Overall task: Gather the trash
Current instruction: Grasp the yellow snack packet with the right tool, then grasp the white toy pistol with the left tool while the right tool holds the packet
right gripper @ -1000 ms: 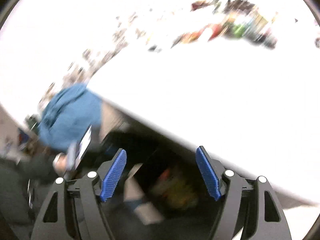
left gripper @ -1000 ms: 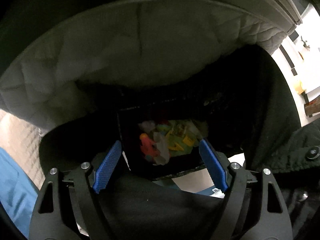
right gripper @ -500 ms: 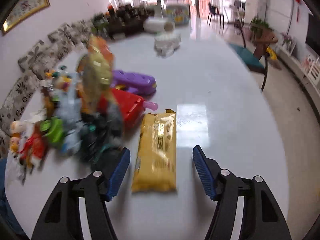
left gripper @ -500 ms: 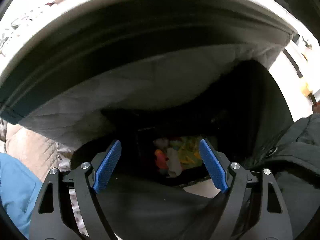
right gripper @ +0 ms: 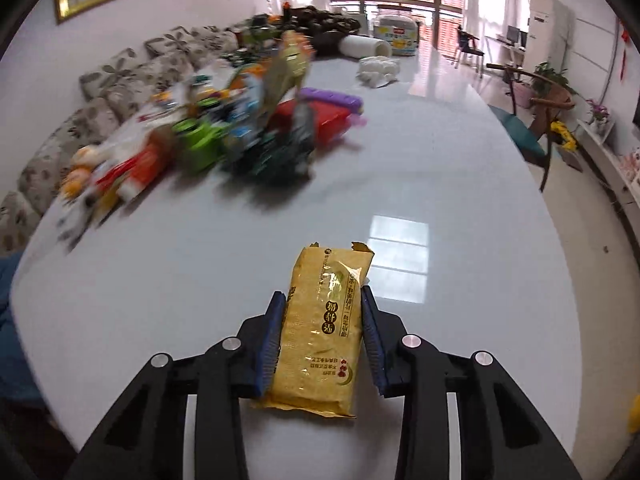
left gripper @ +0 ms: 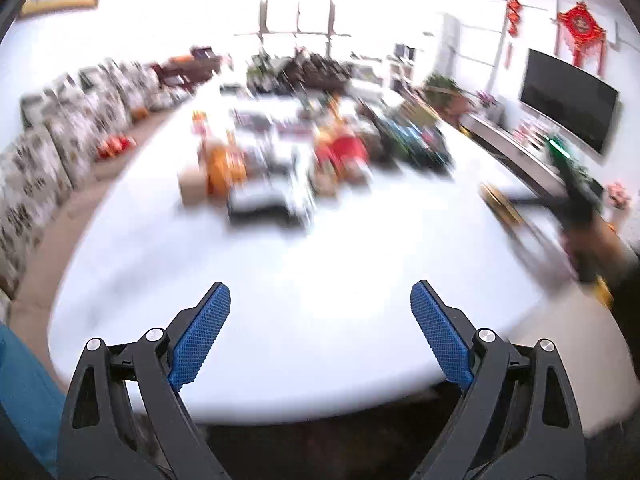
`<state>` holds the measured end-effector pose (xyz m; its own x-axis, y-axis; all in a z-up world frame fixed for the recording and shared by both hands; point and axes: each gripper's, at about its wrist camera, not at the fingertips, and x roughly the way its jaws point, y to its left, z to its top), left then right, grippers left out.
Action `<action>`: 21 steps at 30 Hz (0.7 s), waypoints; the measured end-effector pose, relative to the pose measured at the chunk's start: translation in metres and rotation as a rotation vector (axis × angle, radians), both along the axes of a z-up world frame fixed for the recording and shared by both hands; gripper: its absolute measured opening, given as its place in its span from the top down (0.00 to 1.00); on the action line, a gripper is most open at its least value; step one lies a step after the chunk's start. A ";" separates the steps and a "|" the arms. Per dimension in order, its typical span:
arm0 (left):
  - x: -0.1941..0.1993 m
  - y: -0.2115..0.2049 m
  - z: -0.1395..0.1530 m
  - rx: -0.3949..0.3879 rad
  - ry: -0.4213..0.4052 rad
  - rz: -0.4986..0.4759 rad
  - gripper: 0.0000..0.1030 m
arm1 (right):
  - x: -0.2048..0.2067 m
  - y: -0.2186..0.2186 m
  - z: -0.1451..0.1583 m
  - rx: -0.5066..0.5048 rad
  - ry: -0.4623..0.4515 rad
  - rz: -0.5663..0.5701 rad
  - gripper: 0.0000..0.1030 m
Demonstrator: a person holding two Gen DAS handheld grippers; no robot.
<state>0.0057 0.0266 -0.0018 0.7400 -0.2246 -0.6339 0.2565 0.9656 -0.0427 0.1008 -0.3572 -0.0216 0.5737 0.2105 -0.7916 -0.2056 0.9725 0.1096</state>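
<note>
A yellow snack wrapper (right gripper: 324,320) with a torn far end lies lengthwise on the white table (right gripper: 460,208). My right gripper (right gripper: 323,300) has its blue pads pressed on both long sides of the wrapper. My left gripper (left gripper: 320,300) is open and empty above the near edge of the white table (left gripper: 300,280); that view is blurred. In the left wrist view the right gripper (left gripper: 560,216) shows as a dark blur at the right, by a yellow strip.
A heap of colourful packages and toys (right gripper: 224,128) fills the table's left and far part, blurred in the left wrist view (left gripper: 304,160). White tissues (right gripper: 378,68) and a roll lie far back. A sofa (right gripper: 100,92) runs along the left; chairs (right gripper: 536,120) stand at the right.
My left gripper has swung up from the dark trash bin under the table to face the tabletop. My right gripper has moved forward and closed on the yellow wrapper.
</note>
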 end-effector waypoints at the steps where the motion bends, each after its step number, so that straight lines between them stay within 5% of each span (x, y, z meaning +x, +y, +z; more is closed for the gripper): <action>1: 0.017 -0.004 -0.001 0.031 -0.017 0.020 0.13 | -0.007 0.005 -0.001 0.005 -0.002 0.011 0.64; 6: 0.106 -0.026 -0.021 0.166 0.053 -0.038 0.13 | -0.029 0.006 -0.002 0.080 0.009 0.037 0.64; 12: 0.166 -0.041 -0.047 0.297 0.153 -0.153 0.12 | -0.022 0.003 -0.007 0.113 0.008 0.033 0.64; 13: 0.176 -0.036 -0.055 0.280 0.183 -0.155 0.11 | -0.021 0.002 -0.007 0.125 0.011 0.028 0.64; 15: 0.189 -0.016 -0.058 0.128 0.248 -0.168 0.18 | -0.022 0.001 -0.007 0.139 0.014 0.021 0.64; 17: 0.185 -0.005 -0.055 0.108 0.189 -0.138 0.44 | -0.024 0.004 -0.007 0.132 0.012 0.018 0.64; 21: 0.143 0.009 -0.041 0.036 0.136 -0.050 0.47 | -0.031 0.011 -0.006 0.135 0.007 0.023 0.64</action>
